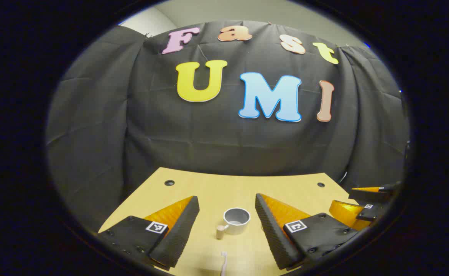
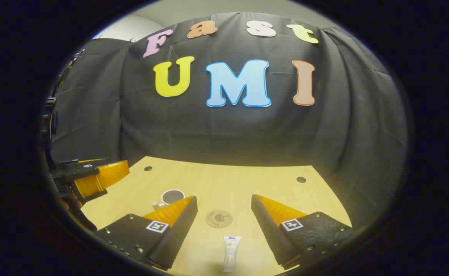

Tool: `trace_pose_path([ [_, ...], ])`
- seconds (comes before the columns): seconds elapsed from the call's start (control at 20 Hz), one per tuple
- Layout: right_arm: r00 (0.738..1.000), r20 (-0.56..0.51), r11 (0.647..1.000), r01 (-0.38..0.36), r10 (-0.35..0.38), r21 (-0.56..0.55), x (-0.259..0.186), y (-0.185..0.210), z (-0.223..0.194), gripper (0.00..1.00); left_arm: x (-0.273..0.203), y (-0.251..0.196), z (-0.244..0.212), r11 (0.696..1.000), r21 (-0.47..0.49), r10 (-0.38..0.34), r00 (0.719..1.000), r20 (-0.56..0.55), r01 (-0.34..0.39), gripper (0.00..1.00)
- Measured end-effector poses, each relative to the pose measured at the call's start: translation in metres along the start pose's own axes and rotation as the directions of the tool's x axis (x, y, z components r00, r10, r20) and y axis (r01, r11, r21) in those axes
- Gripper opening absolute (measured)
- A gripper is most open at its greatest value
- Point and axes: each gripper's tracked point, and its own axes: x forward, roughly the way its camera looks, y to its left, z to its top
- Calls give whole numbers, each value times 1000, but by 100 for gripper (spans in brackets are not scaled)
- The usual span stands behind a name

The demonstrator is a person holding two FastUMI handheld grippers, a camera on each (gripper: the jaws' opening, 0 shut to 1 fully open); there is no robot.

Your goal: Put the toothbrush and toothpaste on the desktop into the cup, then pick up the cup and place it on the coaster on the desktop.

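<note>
From my remote station, the left tongs (image 1: 227,209) hang wide open above the table (image 1: 209,189), gripping nothing and touching nothing. In the left gripper view, between their two fingers, stands one grey cup (image 1: 236,220), upright and empty, its stubby handle pointing toward the near left. Just nearer than the cup, at the bottom edge of that view, lies one toothbrush (image 1: 224,262), of which I can see only the head end. At the far right of the same view the right tongs (image 1: 356,203) come in over the table's edge.

In the right gripper view, the left tongs (image 2: 94,174) appear at the far left, held above the table's (image 2: 228,180) corner. Next along, the cup (image 2: 172,196) sits partly behind the left finger of the right tongs (image 2: 224,205), which are likewise spread wide, holding nothing and clear of everything. Between their fingers lies one round coaster (image 2: 219,218), flat on the table, and nearer than it one tube of toothpaste (image 2: 231,253), lying lengthwise, apart from the coaster. My count: two tongs, one cup, one toothbrush, one toothpaste, one coaster. Two small dark holes (image 2: 301,179) mark the table's far corners. The cup and the coaster stand well apart.
</note>
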Motion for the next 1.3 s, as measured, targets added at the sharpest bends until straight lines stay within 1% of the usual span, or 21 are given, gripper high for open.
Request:
trace_pose_path([
  [0.2,999,-45,1000,-5,6,22,4,3,-12,91,4,4,-12,1000,-8,4,999,-42,-4,99],
  [0.25,998,-58,1000,-3,4,25,5,3,-15,91,5,5,-16,1000,-10,8,998,-55,-8,95],
  [0.3,997,-72,1000,1,1,28,6,2,-19,91,7,6,-21,1000,-7,13,998,-66,-13,99],
  [0.35,997,-83,999,2,1,32,6,2,-23,91,7,7,-25,1000,-6,15,997,-80,-15,95],
  [0.4,996,-95,999,4,0,39,7,1,-26,91,7,8,-29,1000,-6,15,996,-92,-15,99],
  [0.45,994,-105,999,6,-1,45,8,1,-28,91,9,7,-31,1000,-9,10,995,-100,-11,95],
  [0.5,993,-117,999,8,-2,49,8,0,-33,91,10,7,-35,1000,-8,9,994,-107,-10,99],
  [0.7,988,-156,998,20,-11,60,9,-3,-42,91,14,4,-45,1000,5,3,992,-127,-2,99],
  [0.75,986,-168,998,24,-13,62,10,-3,-43,91,15,2,-47,1000,8,-1,991,-136,2,99],
  [0.8,983,-184,997,28,-15,66,10,-3,-47,91,15,1,-51,1000,9,-4,989,-149,5,92],
  [0.85,980,-199,997,32,-17,71,10,-3,-51,91,18,-2,-55,1000,9,-8,987,-163,10,95],
  [0.9,976,-215,996,36,-19,77,12,-4,-58,91,20,-3,-59,1000,8,-12,984,-177,14,99],
  [1.1,958,-284,994,59,-30,95,16,-12,-78,91,24,-8,-81,999,19,-30,974,-225,35,99],
  [1.15,951,-308,993,63,-31,97,17,-13,-85,91,26,-9,-89,999,20,-34,968,-250,40,99],
  [1.2,941,-337,993,69,-32,99,17,-13,-95,91,28,-12,-99,999,15,-42,960,-276,48,95],
  [1.25,929,-369,992,72,-30,102,16,-14,-105,92,30,-15,-109,998,8,-51,952,-303,56,99],
  [1.3,917,-397,992,75,-27,106,17,-14,-114,92,31,-15,-120,998,3,-56,943,-329,60,99],
])
